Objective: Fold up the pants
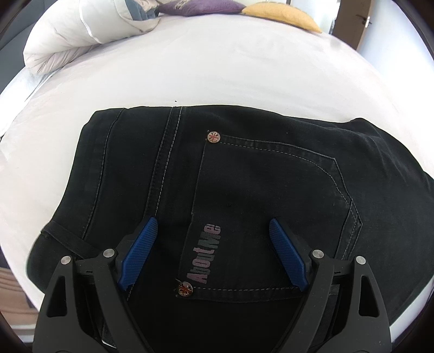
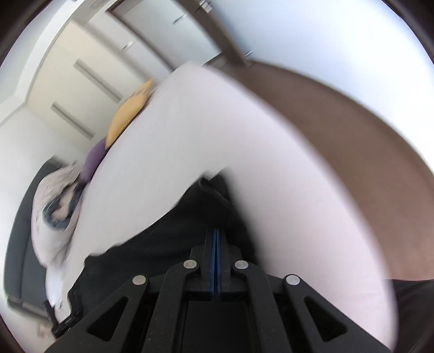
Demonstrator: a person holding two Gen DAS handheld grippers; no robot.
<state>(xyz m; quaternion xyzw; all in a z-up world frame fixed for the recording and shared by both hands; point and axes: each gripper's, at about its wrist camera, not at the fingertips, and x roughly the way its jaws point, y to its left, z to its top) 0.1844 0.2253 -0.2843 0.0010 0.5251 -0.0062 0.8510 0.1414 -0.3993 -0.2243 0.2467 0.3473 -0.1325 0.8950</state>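
Note:
The black jeans [image 1: 257, 173] lie folded on the white bed [image 1: 217, 70], back pocket up with a pink logo [image 1: 204, 254] and two metal rivets. My left gripper [image 1: 213, 225] is open just above the pocket, its blue pads [image 1: 141, 252] apart on either side of the logo, holding nothing. In the blurred right wrist view my right gripper [image 2: 216, 233] has its blue pads pressed together over the dark jeans [image 2: 162, 244]. I cannot tell whether any fabric is pinched between them.
A rolled white duvet [image 1: 78, 32], a purple cushion [image 1: 200, 6] and a yellow cushion [image 1: 284, 13] lie at the far end of the bed. In the right wrist view brown floor [image 2: 352, 130] runs beside the bed [image 2: 217, 135], and wardrobe doors [image 2: 67, 81] stand behind it.

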